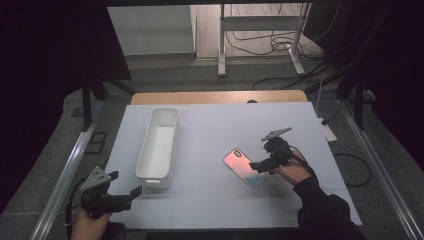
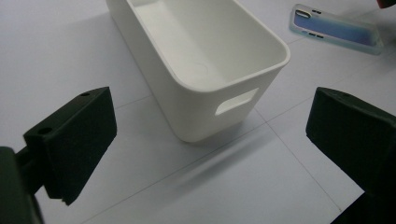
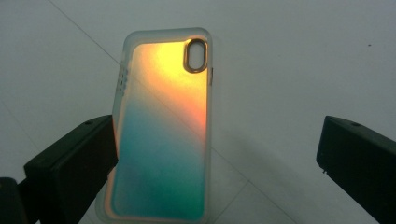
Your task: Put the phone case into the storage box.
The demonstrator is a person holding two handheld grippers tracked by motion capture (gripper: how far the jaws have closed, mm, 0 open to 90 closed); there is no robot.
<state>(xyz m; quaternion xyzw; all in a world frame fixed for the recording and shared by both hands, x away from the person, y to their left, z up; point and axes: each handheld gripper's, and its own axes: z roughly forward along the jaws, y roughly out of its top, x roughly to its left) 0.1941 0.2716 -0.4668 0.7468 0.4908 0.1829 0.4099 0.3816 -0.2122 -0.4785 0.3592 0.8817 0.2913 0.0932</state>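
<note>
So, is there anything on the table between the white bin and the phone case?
No. In the high view, only bare table lies between the bin and the case.

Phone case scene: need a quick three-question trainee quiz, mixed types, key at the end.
1. True or false: the phone case lies inside the white bin.
2. Which gripper is nearest the case: A) left gripper B) right gripper?
3. Fill in: the right gripper's jaws stand ____.

Key: 1 false, it lies flat on the table beside the bin. 2 B. 3 open, not clamped on the case.
</note>
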